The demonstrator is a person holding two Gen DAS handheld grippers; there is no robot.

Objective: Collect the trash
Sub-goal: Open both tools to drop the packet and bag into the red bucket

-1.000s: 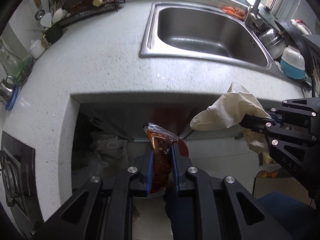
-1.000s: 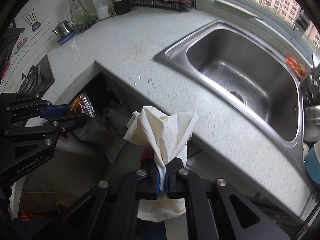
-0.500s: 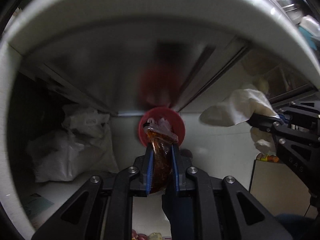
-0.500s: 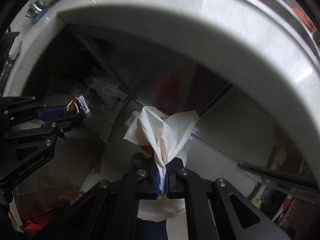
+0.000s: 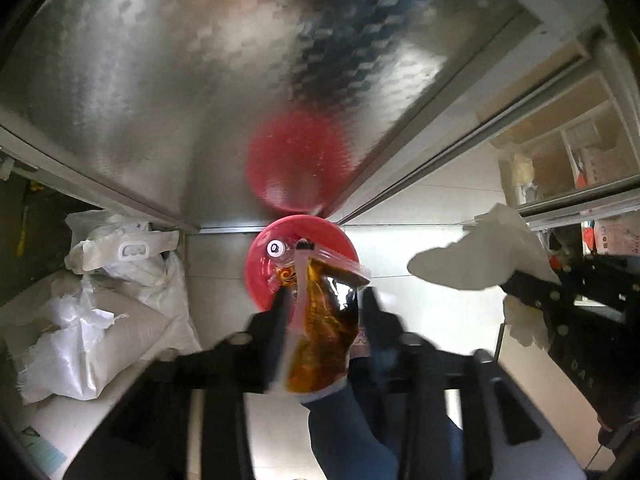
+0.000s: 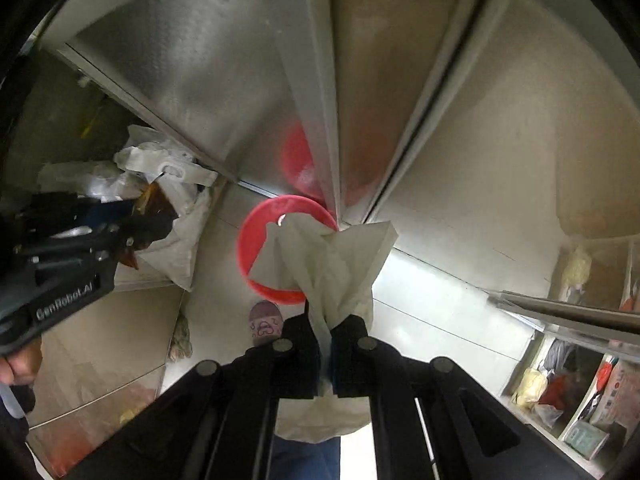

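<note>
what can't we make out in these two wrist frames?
- Left view: left gripper fingers are motion-blurred, so their contact with the brown sauce packet is unclear.
- Both views: the red round bin's contents are masked by the packet and the crumpled white tissue.
- Right view: the right gripper hides the tissue's lower part.

Pale tiled floor (image 5: pixel 420 248), red bin (image 5: pixel 260 276), white sacks (image 5: pixel 100 344) beside it

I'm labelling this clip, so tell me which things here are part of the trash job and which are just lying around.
Part of the job:
- sauce packet between the left tool fingers
- crumpled tissue in the right tool
- red bin

Lying about:
- white sacks
- slipper
- shelf clutter
</note>
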